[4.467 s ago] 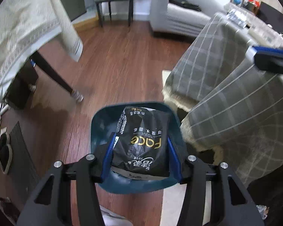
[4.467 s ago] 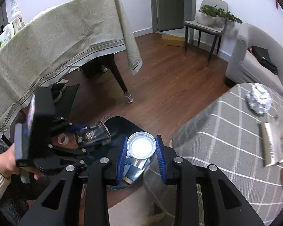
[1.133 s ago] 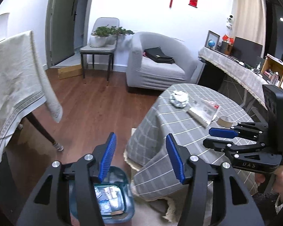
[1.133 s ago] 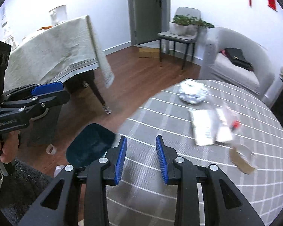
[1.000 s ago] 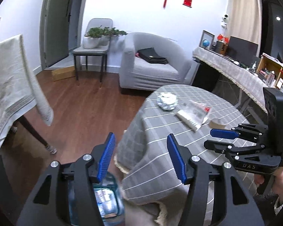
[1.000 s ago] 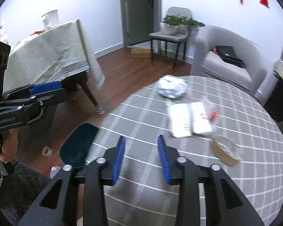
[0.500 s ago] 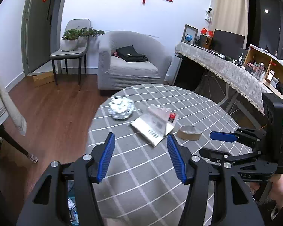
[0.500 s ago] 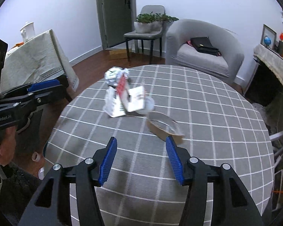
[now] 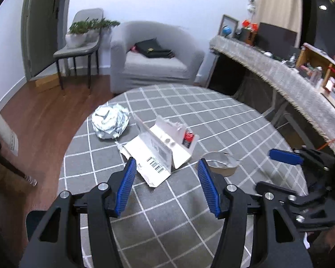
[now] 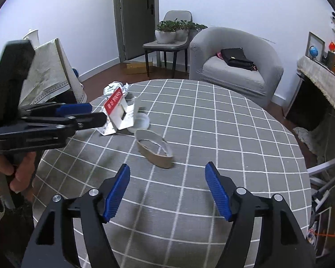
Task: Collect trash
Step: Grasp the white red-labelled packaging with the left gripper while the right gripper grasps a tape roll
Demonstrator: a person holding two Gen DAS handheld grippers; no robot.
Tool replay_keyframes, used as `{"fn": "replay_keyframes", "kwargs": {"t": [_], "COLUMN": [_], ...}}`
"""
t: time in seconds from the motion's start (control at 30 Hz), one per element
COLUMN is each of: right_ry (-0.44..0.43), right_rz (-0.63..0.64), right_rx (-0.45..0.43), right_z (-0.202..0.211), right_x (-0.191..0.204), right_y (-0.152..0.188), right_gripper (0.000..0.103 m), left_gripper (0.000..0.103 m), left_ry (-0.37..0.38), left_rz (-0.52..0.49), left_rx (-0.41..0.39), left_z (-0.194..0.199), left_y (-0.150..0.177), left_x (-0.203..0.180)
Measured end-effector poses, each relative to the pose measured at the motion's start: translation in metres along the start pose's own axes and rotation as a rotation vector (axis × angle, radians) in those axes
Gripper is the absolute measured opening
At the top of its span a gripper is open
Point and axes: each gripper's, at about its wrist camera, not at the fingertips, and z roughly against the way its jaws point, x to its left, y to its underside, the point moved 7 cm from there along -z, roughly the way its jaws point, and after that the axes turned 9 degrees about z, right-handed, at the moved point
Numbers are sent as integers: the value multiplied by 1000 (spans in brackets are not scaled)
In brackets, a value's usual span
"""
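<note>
On the round table with a grey checked cloth (image 9: 212, 116) lie a crumpled foil ball (image 9: 110, 123), a torn white carton with a red label (image 9: 165, 147) and a flattened brown paper ring (image 9: 221, 163). My left gripper (image 9: 166, 188) is open and empty, just short of the carton. My right gripper (image 10: 167, 192) is open and empty, just short of the paper ring (image 10: 154, 148). The carton (image 10: 119, 116) and the foil ball (image 10: 115, 88) also show in the right wrist view, beside the left gripper's fingers (image 10: 73, 109).
A grey armchair with a black bag (image 9: 154, 60) stands beyond the table. A chair with potted plants (image 9: 82, 40) is at the back left. A cloth-covered table (image 10: 49, 78) is on the left. A long draped counter (image 9: 279, 76) runs along the right.
Both grippers let go of the tissue pack and the can at the blue bin, then rose and swung over the table. They have come closer to the carton and paper ring.
</note>
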Motion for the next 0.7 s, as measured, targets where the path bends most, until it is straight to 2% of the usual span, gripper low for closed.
{"fn": "replay_keyframes", "kwargs": {"t": [0.27, 0.5, 0.67, 0.7], "right_ry": [-14, -16, -19, -20], "right_rz": [20, 8, 6, 8], "right_rx": [24, 20, 24, 28], "right_z": [-7, -8, -11, -12], "right_x": [-10, -18, -17, -17], "right_y": [5, 4, 4, 4], "right_gripper": [72, 72, 72, 72], "left_gripper": [59, 58, 44, 38], "left_ry": [-67, -122, -149, -149], "left_rz": [52, 24, 22, 21], "left_rx": [8, -15, 16, 21], "left_z": [-21, -21, -33, -34], "left_y": [-10, -17, -18, -18], "left_x": [3, 0, 2, 3]}}
